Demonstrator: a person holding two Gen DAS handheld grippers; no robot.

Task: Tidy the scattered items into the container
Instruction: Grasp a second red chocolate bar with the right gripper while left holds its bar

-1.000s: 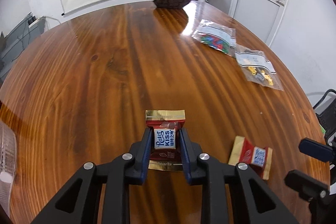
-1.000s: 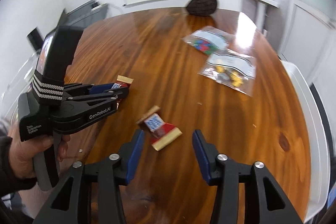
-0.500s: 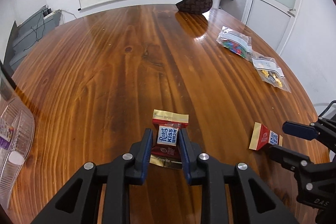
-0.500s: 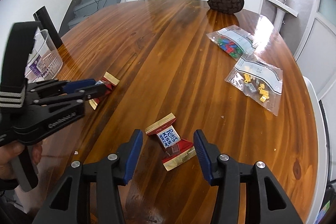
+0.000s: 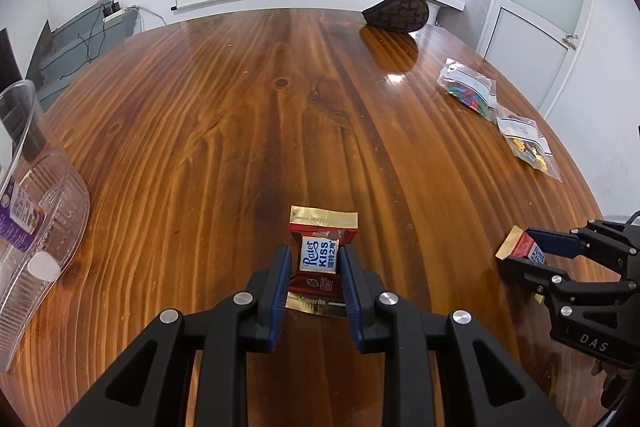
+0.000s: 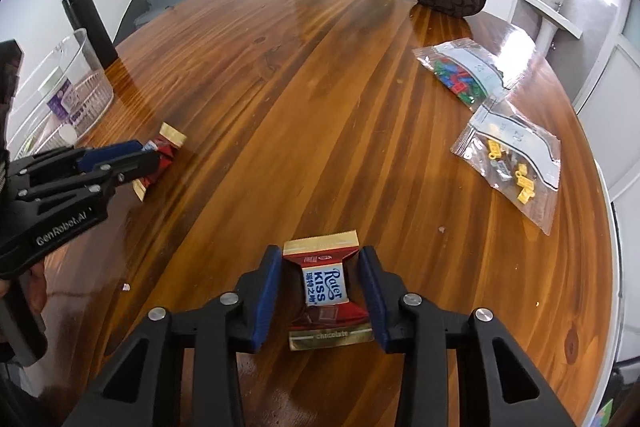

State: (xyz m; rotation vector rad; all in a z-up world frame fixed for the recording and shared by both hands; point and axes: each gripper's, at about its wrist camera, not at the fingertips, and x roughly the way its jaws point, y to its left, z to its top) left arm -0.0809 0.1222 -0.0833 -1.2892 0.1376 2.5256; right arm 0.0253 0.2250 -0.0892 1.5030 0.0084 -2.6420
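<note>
Your left gripper pinches a red and gold chocolate packet at lower centre of its view, both pads pressed to the wrapper's sides. Your right gripper straddles a second chocolate packet at lower centre of its view, fingers spread, a gap on each side. The clear plastic container lies at the left edge of the wooden table. Two zip bags of small parts sit at the right.
</note>
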